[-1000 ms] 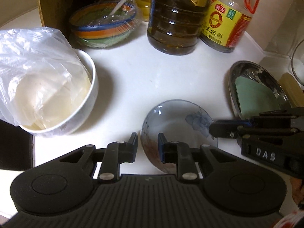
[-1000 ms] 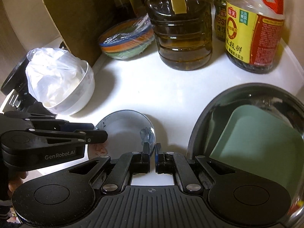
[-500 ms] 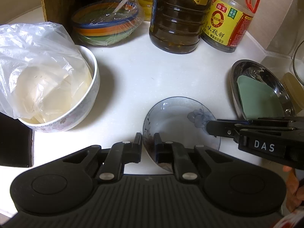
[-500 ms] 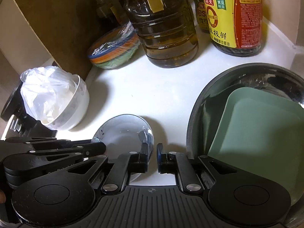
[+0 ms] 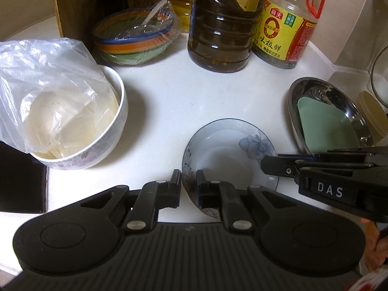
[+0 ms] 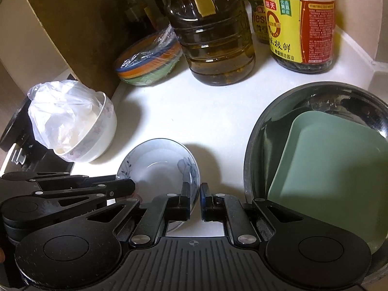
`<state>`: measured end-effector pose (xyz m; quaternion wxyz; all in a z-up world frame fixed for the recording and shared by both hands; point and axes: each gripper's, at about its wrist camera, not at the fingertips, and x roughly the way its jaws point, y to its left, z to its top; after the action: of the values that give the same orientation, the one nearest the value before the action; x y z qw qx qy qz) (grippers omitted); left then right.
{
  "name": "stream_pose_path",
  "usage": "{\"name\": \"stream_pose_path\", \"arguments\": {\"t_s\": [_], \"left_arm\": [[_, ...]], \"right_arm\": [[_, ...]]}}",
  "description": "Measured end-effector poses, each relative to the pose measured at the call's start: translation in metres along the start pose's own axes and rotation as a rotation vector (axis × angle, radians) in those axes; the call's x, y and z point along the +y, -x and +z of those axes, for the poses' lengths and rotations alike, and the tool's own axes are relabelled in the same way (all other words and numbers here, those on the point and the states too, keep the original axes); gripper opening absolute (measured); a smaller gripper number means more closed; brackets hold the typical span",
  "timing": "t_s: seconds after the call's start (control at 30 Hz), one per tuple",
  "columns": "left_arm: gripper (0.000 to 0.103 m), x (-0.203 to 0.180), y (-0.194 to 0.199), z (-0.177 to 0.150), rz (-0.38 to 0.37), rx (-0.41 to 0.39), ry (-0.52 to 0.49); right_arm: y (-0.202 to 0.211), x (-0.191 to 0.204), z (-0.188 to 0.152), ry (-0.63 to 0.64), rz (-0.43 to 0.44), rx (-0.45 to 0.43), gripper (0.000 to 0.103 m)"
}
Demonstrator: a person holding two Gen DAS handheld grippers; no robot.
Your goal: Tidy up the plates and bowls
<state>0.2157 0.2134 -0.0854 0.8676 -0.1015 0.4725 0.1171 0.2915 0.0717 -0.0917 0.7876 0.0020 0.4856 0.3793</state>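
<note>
- While the small glass dish (image 5: 230, 155) sat low in the centre of the frame on the white counter (image 5: 206, 97), both grippers flanked its rim; it looked lifted or about to be.
- The left gripper (image 5: 188, 186) had its jaws nearly closed with the dish's near-left rim between them, apparently pinching it.
- The right gripper (image 6: 195, 197) likewise had a narrow gap astride the dish's right rim; whether it truly clamped could not be told.
- At right, the steel basin (image 6: 257, 145) already held a green square plate (image 6: 334, 169), a likely stacking place.
- Left to sort, by my judgement: the white bowl (image 5: 114, 131) with its plastic bag (image 5: 43, 92) at mid left, and the wrapped striped bowls (image 5: 135, 46) at upper centre.
</note>
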Motion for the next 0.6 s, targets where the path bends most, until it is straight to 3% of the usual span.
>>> {"name": "stream_pose_path", "arguments": {"t_s": [0.6], "left_arm": [[0.011,-0.012,0.015,0.011,-0.029,-0.047,-0.036]], "right_arm": [[0.025,-0.003,0.004,-0.022,-0.019,-0.057,0.009]]}}
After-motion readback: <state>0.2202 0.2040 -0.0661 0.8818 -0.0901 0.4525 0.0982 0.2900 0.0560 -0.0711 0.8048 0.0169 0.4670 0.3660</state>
